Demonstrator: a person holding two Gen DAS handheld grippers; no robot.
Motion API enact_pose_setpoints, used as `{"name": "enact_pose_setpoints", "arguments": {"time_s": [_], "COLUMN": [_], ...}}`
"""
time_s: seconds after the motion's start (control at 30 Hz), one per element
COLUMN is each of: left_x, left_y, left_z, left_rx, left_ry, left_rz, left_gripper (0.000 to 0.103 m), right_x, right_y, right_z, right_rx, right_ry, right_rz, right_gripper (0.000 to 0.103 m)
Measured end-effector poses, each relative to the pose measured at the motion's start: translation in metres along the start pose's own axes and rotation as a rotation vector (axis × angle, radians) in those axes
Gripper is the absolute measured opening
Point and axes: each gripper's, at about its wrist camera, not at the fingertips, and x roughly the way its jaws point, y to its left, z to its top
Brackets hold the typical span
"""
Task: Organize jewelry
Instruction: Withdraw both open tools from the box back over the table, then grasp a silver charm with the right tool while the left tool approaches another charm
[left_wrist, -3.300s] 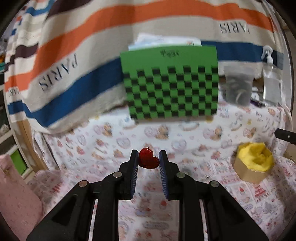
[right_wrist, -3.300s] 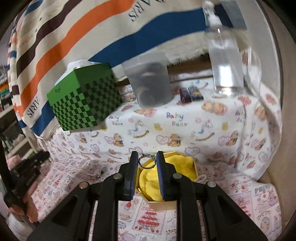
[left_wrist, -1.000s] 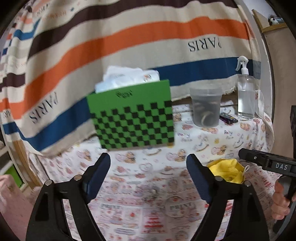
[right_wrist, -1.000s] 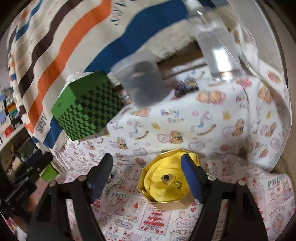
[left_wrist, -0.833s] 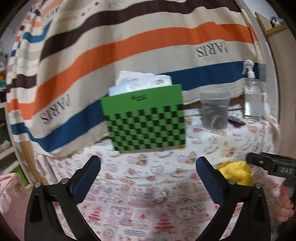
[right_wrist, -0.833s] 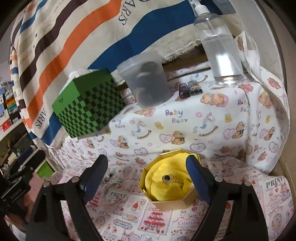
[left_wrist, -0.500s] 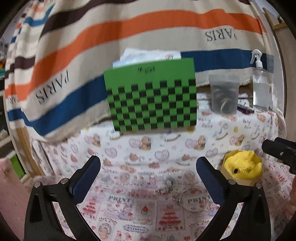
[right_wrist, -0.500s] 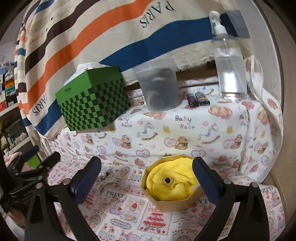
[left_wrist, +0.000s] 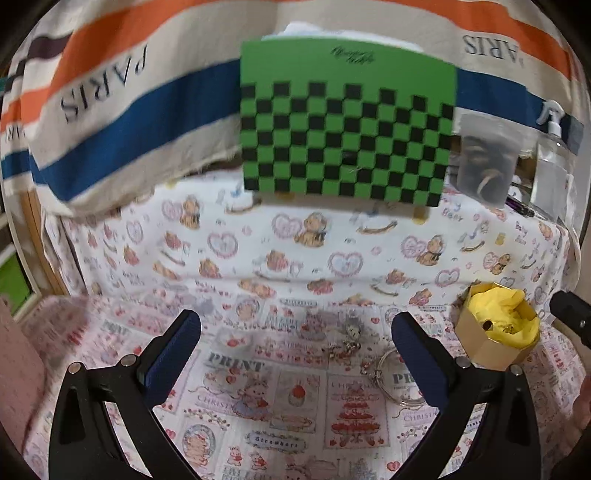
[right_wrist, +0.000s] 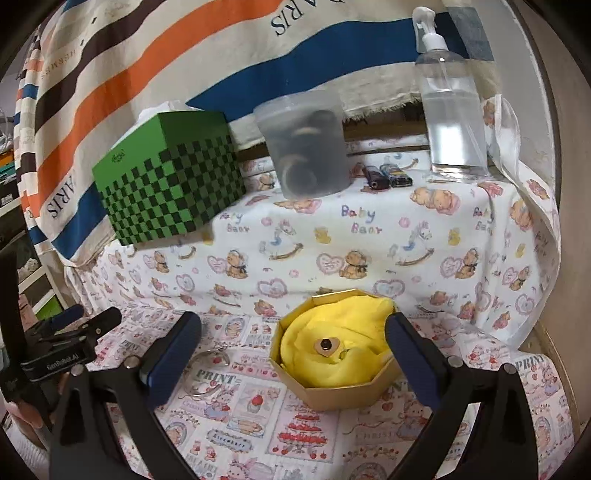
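tablecloth (right_wrist: 369, 240): printed cloth | box (right_wrist: 343, 391): matt gold card | bracelet (left_wrist: 400, 380): shiny metal

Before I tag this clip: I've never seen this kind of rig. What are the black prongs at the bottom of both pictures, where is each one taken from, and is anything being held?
There is no robot here. A person holds a two-finger tool in each hand, and a fisheye camera on each tool looks forward along its fingers. The black prongs are those fingers.

One picture comes from the left hand-held gripper, the other from the right hand-held gripper. Both stand wide open and hold nothing; their jaws have just been opening.

On the printed cloth lie a ring-shaped bracelet and a small tangle of jewelry. To the right stands a gold box lined with yellow tissue, with small pieces already inside. Behind are a green checkered box, a cloudy plastic cup and a spray bottle.
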Motion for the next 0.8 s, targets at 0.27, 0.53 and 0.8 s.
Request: {"name": "enact_pose_setpoints", "arguments": {"time_s": [0.27,0.53,0.8], "left_x": [-0.003,-0.012,0.004], "left_y": [0.014,0.052,0.081], "left_z": [0.005,0.018,0.017], "left_rx": [-0.033,-0.055,-0.162], "left_ry": [-0.008,-0.079,-0.006], "left_rz": [0.015,0.122,0.102], "left_gripper": [0.100,0.100,0.100], "right_x": [-0.005,-0.010,0.041], "right_y": [0.006,0.038,0.091], "right_z": [0.000,0.001,0.012], "right_rx": [-0.034,-0.144,-0.147], "right_ry": [-0.010,0.001,0.218], "right_rz": [0.034,0.049,0.095], "right_gripper": [0.100,0.100,0.088]}}
